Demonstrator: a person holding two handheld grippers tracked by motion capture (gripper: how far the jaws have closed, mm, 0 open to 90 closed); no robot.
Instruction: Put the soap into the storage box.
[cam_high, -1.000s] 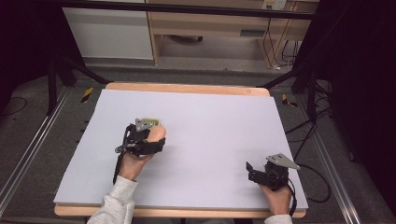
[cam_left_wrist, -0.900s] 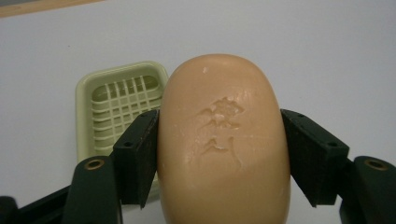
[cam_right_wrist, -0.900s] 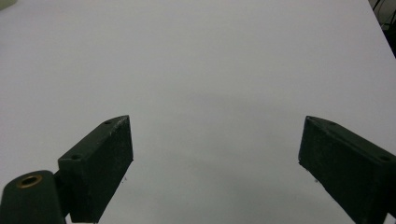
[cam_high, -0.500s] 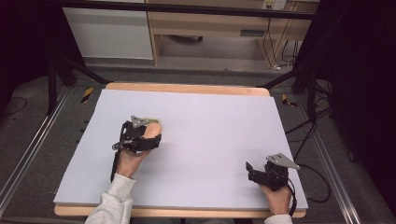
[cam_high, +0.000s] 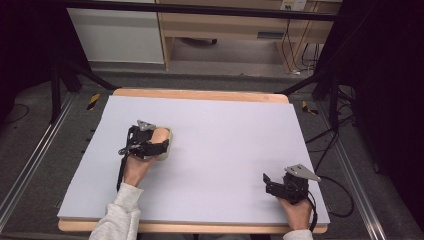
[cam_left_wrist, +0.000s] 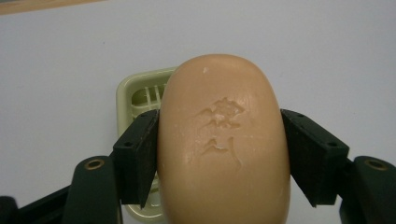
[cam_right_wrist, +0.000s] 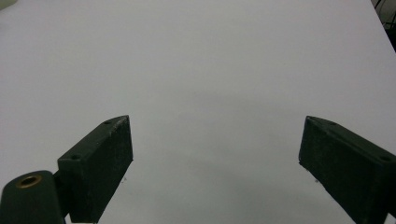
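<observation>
Table (cam_high: 225, 135): pale lilac-grey surface with wooden edging, spanning the centre of the high view from upper middle to lower edge.

Left forearm: grey sleeve (cam_high: 117, 220) entering at lower left of the high view, angled up and slightly right; left hand (cam_high: 136, 167) wrapped around the tool body from behind, wrist roughly straight.

Right hand (cam_high: 295, 212): entering at the lower right edge of the high view, low over the table's near right corner, tool pointing toward frame left.

Left gripper (cam_left_wrist: 219, 154): left of centre in the high view, jaws clamped on both long sides of the soap bar, pads flat against it.

Right gripper (cam_right_wrist: 215, 154): jaws spread wide, nothing between them, bare table surface beyond.

Soap bar (cam_left_wrist: 223, 140): tan, oval, embossed mark on top, centre to lower centre of the left gripper view, held above and partly covering the soap dish.

Soap dish (cam_left_wrist: 140, 93): pale green, slotted base, left of centre in that view, resting on the table beneath the bar. Contact between bar and dish: cannot tell.
</observation>
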